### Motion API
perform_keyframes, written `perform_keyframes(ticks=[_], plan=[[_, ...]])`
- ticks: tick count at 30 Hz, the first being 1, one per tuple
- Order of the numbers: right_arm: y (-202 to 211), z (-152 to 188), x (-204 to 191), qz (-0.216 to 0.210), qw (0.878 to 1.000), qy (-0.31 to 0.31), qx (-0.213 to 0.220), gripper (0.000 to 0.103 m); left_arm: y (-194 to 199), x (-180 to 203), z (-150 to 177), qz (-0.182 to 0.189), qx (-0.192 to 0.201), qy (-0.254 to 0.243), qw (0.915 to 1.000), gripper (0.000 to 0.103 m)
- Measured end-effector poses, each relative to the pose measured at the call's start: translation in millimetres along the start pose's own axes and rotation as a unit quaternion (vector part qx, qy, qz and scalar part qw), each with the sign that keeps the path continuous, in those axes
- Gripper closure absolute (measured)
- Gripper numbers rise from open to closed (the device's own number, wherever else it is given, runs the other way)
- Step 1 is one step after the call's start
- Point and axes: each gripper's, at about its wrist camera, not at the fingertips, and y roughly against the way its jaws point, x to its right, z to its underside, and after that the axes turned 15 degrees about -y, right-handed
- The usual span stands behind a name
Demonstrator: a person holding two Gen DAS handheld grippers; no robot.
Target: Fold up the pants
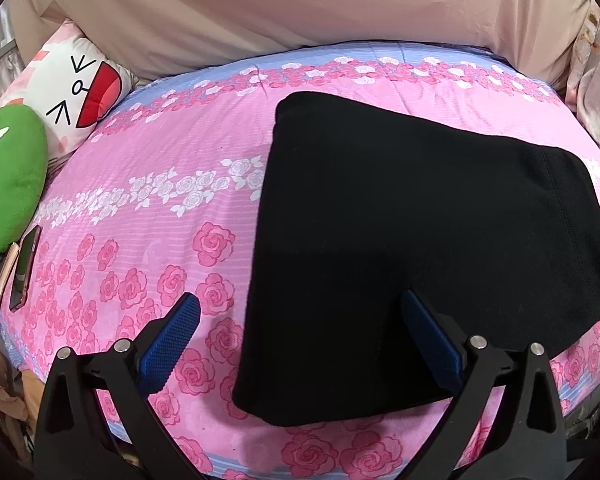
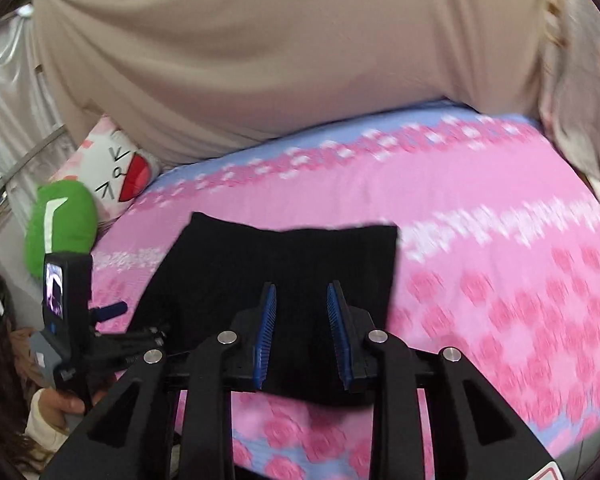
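Note:
The black pants (image 1: pixel 420 240) lie folded into a flat, roughly square bundle on the pink rose-print bed sheet (image 1: pixel 140 208). My left gripper (image 1: pixel 300 302) hovers open and wide over the bundle's near left edge. Its right finger is above the cloth and its left finger above the bare sheet. In the right wrist view the pants (image 2: pixel 228 264) lie just ahead of my right gripper (image 2: pixel 301 292). Its blue pads stand narrowly apart, and only the cloth further down shows in the gap. A blue fingertip (image 2: pixel 110 311) of the left gripper shows at the pants' left edge.
A white cartoon-face pillow (image 1: pixel 76 92) and a green cushion (image 1: pixel 8 184) sit at the bed's left end, with two phones (image 1: pixel 24 268) beside them. Beige cloth (image 1: pixel 300 8) hangs behind the bed. A person's hand (image 2: pixel 60 404) holds the left gripper's handle.

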Motion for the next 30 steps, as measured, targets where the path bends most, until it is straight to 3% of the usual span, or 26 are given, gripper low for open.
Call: perform_keyframes(ticks=[3,6,8,9,11,15,16,18,21,23,26,28,30], plan=[[-51.1,-14.3,-8.3,0.019,0.999,0.033,-0.036,0.077,0.9,-7.0,3.3,0.000,-0.001,0.008,1.0000,0.005],[-113.8,-22.6,23.3,0.116,0.991,0.028,-0.067,0.085,2.9,-15.3,8.4,0.000,0.000,0.012,0.9999,0.005],[-112.4,-28.5,36.5,0.092,0.993,-0.022,-0.072,0.087,4.8,-22.8,11.6,0.011,0.001,0.017,0.9998,0.005],[-100.1,-32.3,28.4,0.091,0.994,-0.032,-0.058,0.082,6.0,-26.1,12.7,0.013,0.000,0.020,0.9997,0.005],[-85.7,-33.9,-6.2,0.051,0.998,-0.002,-0.041,0.079,9.7,-33.0,14.8,0.021,0.004,0.028,0.9994,0.005],[-117.7,-22.3,-86.7,-0.051,0.991,0.065,-0.109,0.080,16.0,-42.2,18.8,0.023,0.012,0.028,0.9993,0.005],[-132.8,-21.3,-102.5,-0.057,0.988,0.080,-0.122,0.079,15.9,-44.4,20.0,0.023,0.012,0.029,0.9993,0.005],[-180.0,-12.4,-135.4,-0.054,0.979,0.118,-0.154,0.080,14.7,-51.5,24.4,0.028,0.008,0.036,0.9989,0.005],[-245.1,3.3,-151.5,-0.025,0.970,0.142,-0.196,0.079,14.8,-59.1,29.9,0.031,0.007,0.051,0.9982,0.005],[-250.4,5.4,-156.2,-0.026,0.971,0.140,-0.193,0.079,15.3,-63.0,31.6,0.028,0.007,0.055,0.9981,0.005],[-223.8,-5.5,-168.8,-0.046,0.976,0.139,-0.160,0.079,15.3,-66.9,32.7,0.031,0.010,0.055,0.9979,0.005],[-236.5,-9.4,-169.5,-0.043,0.976,0.137,-0.164,0.079,12.3,-67.2,31.3,0.035,0.009,0.055,0.9978,0.005],[-274.1,-6.8,-165.8,-0.021,0.972,0.134,-0.192,0.081,9.3,-65.4,28.7,0.042,0.007,0.053,0.9977,0.005]])
